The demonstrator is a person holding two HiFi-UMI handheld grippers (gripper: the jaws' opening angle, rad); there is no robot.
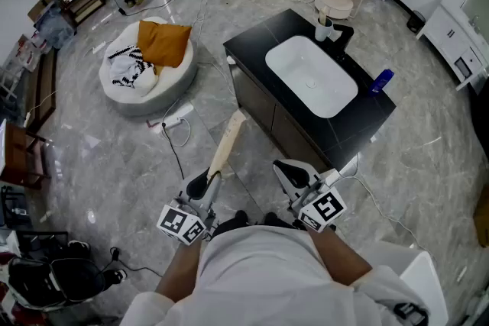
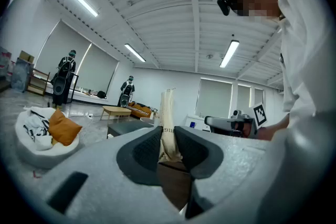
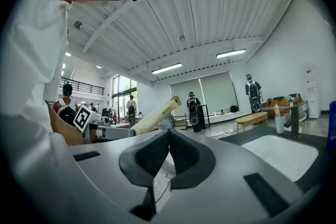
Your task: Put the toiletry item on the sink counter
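A long cream toiletry tube (image 1: 227, 144) sticks forward from my left gripper (image 1: 208, 181), whose jaws are shut on its lower end. The left gripper view shows the tube (image 2: 167, 123) standing upright between the dark pads. My right gripper (image 1: 294, 173) is shut with nothing between its jaws, held beside the left one, just short of the near corner of the black sink counter (image 1: 365, 122). The counter carries a white basin (image 1: 310, 75). In the right gripper view the tube (image 3: 155, 116) slants up to the left, and the basin (image 3: 283, 149) lies to the right.
A blue bottle (image 1: 381, 80) stands at the counter's right edge, a cup (image 1: 324, 29) and black tap at its far end. A white beanbag with an orange cushion (image 1: 163, 43) lies on the floor left. Cables and a power strip (image 1: 176, 118) trail across the marble floor.
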